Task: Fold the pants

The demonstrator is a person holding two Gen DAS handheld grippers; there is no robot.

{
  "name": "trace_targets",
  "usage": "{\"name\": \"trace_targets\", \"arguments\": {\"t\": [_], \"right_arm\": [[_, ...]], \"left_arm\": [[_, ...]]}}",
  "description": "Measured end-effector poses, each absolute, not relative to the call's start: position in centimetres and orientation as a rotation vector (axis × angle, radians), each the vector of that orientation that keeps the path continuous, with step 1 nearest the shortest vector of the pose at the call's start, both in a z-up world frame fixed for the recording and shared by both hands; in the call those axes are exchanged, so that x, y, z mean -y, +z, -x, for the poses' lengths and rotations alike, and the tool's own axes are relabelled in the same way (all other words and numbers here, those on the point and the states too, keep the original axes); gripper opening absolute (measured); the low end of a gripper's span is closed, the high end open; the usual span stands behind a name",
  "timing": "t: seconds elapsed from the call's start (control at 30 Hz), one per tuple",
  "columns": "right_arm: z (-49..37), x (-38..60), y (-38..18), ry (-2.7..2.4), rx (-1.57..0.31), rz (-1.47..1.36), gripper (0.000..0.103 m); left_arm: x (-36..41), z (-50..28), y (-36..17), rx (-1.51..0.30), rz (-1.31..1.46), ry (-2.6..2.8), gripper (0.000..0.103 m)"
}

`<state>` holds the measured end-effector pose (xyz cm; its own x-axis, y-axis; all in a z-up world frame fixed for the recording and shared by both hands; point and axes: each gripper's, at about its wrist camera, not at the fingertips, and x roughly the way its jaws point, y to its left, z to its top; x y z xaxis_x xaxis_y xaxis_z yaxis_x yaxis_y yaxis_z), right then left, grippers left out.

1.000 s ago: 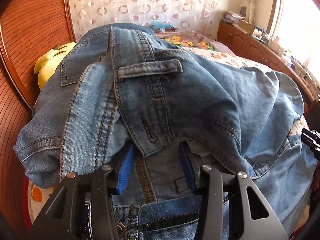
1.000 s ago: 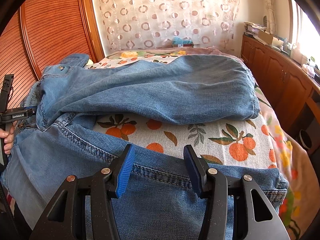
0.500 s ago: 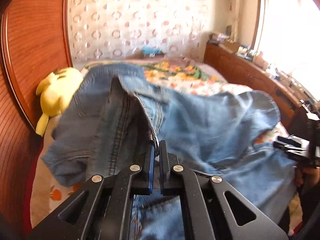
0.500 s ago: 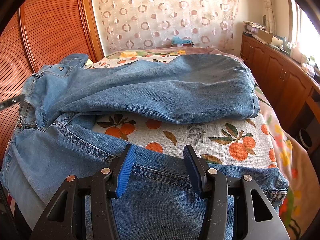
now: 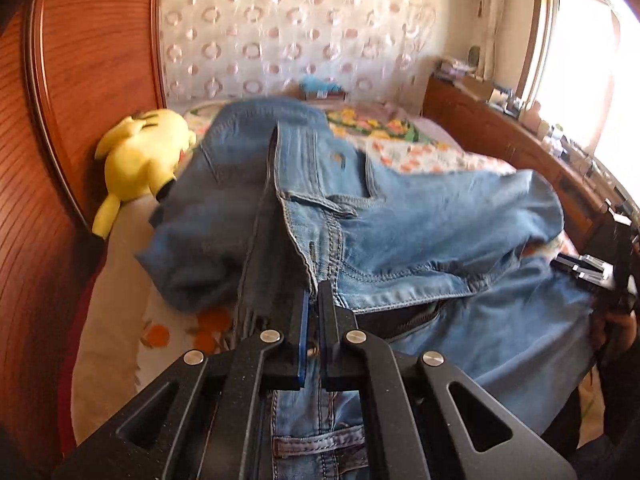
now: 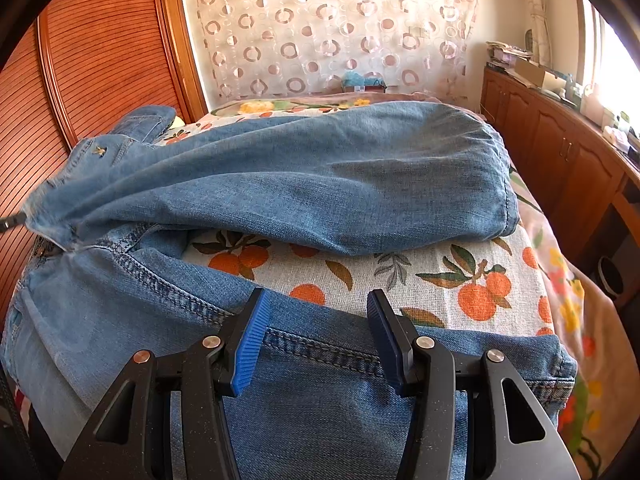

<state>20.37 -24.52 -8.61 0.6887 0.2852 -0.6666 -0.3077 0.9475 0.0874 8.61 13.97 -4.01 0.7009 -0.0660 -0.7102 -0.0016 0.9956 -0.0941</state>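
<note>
While left tool pinches waistband fold, jeans sprawl across bed; right tool gapes wide, near leg's seam between jaws, pads not pressing.

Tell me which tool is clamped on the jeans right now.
The left tool: it is shut on the jeans at the waistband. The right tool stands open over a leg.
</note>
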Motion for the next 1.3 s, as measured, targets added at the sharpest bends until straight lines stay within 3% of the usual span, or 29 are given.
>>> {"name": "trace_targets", "arguments": {"t": [0.17, 0.33, 0.47, 0.67, 1.0, 1.3], "right_arm": [[-20.4, 24.5, -8.6, 0.332, -0.741, 0.033, 0.052], [-20.4, 24.5, -8.6, 0.331, -0.741, 0.033, 0.052], [-20.4, 24.5, -8.6, 0.332, -0.741, 0.033, 0.052], [-20.3, 24.5, -8.6, 0.332, -0.741, 0.033, 0.052], [-20.4, 24.9, -8.2, 0.317, -0.751, 0.039, 0.052], [-22.7, 30.4, -2.8, 0.245, -0.682, 0.047, 0.052]], "left_arm": [[-13.5, -8.3, -4.0, -0.787, 0.071, -0.039, 0.006], [-12.7, -7.7, -2.7, -0.758, 0.031, -0.024, 0.014], [-12.1, -7.3, -1.5, -0.725, 0.033, -0.05, 0.049], [-9.4, -8.0, -0.7, -0.688, 0.016, -0.118, 0.078], [-2.3, -14.5, -0.9, -0.673, -0.051, -0.285, 0.081], [0.8, -20.8, -1.7, -0.727, -0.085, -0.327, 0.081]]}}
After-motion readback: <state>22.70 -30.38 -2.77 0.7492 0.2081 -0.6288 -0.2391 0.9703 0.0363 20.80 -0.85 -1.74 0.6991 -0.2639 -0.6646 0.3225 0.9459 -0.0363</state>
